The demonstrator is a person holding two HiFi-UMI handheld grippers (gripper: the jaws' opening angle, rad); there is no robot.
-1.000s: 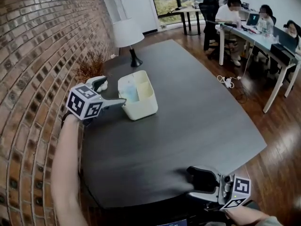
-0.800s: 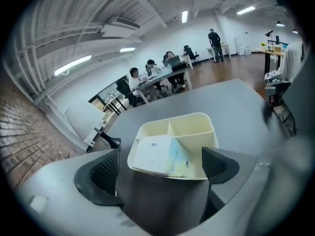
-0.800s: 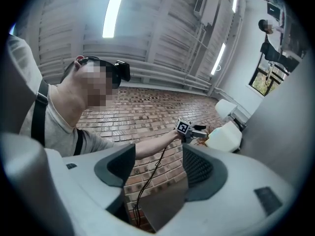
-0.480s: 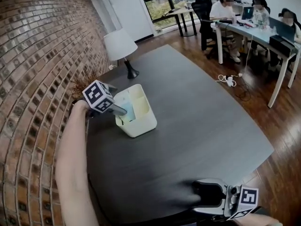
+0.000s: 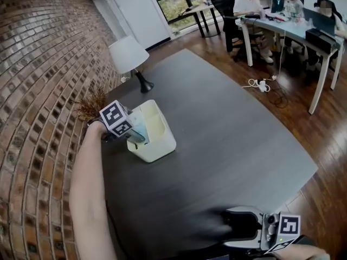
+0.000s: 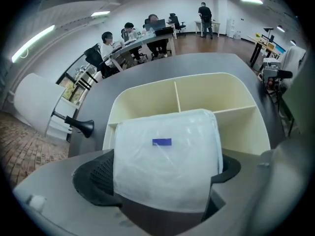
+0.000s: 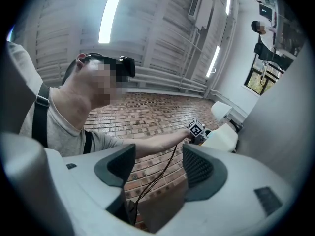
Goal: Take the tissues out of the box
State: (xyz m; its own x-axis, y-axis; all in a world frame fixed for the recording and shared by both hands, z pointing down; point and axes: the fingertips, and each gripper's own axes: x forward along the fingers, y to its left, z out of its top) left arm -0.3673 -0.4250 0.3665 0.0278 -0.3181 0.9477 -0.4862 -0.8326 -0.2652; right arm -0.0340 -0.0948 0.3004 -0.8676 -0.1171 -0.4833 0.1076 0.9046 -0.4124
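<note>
Judging by its crinkled plastic wrap, the tissue pack [image 6: 165, 161] should be light, soft and a little slippery, and it would give under a hard squeeze. Its two flat sides, low down, look like the best hold. It stands in the left compartment of the cream box [image 6: 216, 95], towards the far left of the dark table [image 5: 217, 145]. The left gripper [image 6: 160, 175] straddles it with its jaws opening almost to their widest, and the pack fills the gap between the pads [image 6: 96, 178]. They seem to lie alongside it rather than press, though that is hard to make out. The right gripper [image 7: 157, 163], at the near right, has its jaws apart and holds nothing.
</note>
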